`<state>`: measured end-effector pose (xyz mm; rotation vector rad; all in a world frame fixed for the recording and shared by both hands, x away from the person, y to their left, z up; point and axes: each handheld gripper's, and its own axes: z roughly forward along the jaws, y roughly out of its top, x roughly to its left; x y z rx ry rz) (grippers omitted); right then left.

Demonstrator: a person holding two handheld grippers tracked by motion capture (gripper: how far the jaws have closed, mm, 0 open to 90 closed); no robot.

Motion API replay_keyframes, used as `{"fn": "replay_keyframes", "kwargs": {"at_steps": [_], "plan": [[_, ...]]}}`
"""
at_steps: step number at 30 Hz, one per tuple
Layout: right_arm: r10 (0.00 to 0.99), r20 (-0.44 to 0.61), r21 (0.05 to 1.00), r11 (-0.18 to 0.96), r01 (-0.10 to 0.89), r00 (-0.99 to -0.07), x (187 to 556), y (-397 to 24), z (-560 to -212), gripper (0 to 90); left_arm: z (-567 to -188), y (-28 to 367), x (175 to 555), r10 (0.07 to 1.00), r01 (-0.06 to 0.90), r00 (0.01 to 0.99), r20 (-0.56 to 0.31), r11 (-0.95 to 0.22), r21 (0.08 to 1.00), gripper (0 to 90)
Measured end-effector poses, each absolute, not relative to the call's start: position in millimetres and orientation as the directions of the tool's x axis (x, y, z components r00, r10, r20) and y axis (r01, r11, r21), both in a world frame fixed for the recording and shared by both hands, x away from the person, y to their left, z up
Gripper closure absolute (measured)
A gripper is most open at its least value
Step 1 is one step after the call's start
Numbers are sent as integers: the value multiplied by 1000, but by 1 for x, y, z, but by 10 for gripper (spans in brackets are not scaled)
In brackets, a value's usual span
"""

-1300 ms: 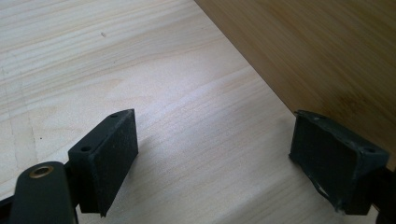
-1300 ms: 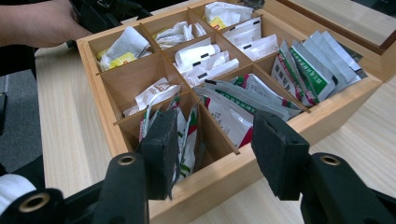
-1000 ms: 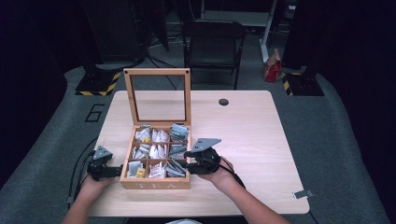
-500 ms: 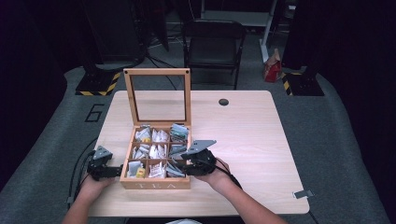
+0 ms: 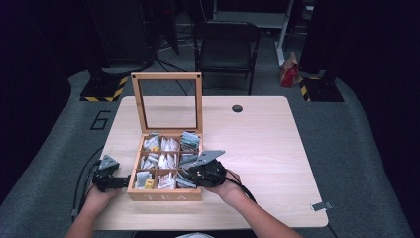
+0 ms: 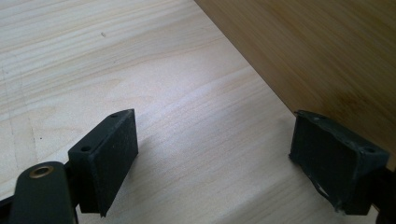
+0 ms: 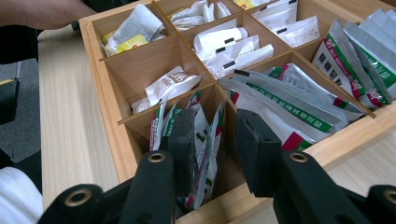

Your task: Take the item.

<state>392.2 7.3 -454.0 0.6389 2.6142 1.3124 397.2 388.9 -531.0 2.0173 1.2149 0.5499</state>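
Right gripper view: black jaws of the right gripper [image 7: 212, 149] dipped into the nearest corner compartment of the wooden tea box [image 7: 100, 93], parted a little, with white-and-green sachets [image 7: 203, 128] standing between them; whether the pads actually press the sachets cannot be told.
Right gripper, high view: right gripper [image 5: 190, 174] at the box's 4 o'clock corner, grey plate on top, held in the person's right hand [image 5: 223, 182].
Next compartment: silver sachets with green and red print [image 7: 285, 105] lying flat, at 2 o'clock from the jaws.
Farther compartments: white paper sachets [image 7: 224, 44] at 12 o'clock; a yellow-tagged packet [image 7: 128, 42] at 11 o'clock.
Left gripper view: left gripper [image 6: 215, 154] spread wide, nothing between the jaws, low over the pale table [image 6: 93, 56]; box's plain side wall [image 6: 322, 51] at 1 o'clock, right-hand jaw just beside it.
Left gripper, high view: left gripper [image 5: 119, 182] at the box's 8 o'clock side, held in the left hand [image 5: 96, 198].
Tea box: near the table's front edge, glass-paned lid [image 5: 167, 101] standing upright at 12 o'clock.
Beyond the table: dark folding chair [image 5: 225, 47] at 12 o'clock.
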Motion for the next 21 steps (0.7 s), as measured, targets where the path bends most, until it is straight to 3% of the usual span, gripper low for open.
{"fn": "replay_keyframes", "kwargs": {"at_steps": [10,21], "plan": [[426,63,776,547,312,-903,395,10,-461,760,-531,389,397,884,583,468,0,-309,751,147],[420,73,766,557,320,-905,396,12,-466,770,-531,389,397,884,583,468,0,-309,751,147]]}}
